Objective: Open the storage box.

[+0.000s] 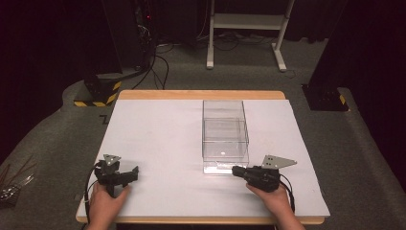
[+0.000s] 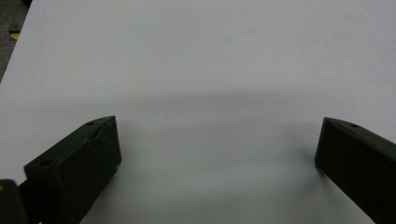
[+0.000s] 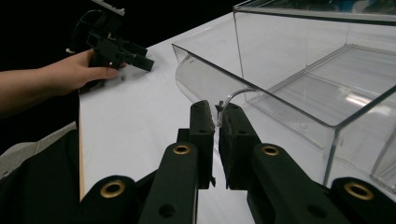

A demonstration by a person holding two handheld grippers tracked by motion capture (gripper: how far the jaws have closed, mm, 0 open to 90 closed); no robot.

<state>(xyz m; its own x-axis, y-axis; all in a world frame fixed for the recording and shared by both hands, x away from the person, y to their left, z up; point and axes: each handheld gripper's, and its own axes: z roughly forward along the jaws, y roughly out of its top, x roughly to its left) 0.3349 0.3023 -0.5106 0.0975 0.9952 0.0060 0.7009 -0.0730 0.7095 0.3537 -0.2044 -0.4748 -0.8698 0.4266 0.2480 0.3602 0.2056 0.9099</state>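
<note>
I have the right gripper (image 3: 216, 119) down at the near end of the clear plastic box (image 1: 225, 136), which stands right of the middle of the white tabletop (image 1: 158, 139). In the right gripper view its fingers (image 3: 201, 126) are pinched nearly together on the small clear tab (image 3: 233, 95) that curves out from the box's near wall; only a thin gap shows between them, and the tab sits in it. From the high view I see the right hand (image 1: 273, 196) low at the tabletop's near edge, with the gripper pointing at the box.

My left gripper (image 1: 117, 175) rests well apart from the box, at the near left of the tabletop, in the left hand (image 1: 106, 203). In the left gripper view its fingers (image 2: 79, 163) stand wide apart with only bare white surface between them, holding nothing.
</note>
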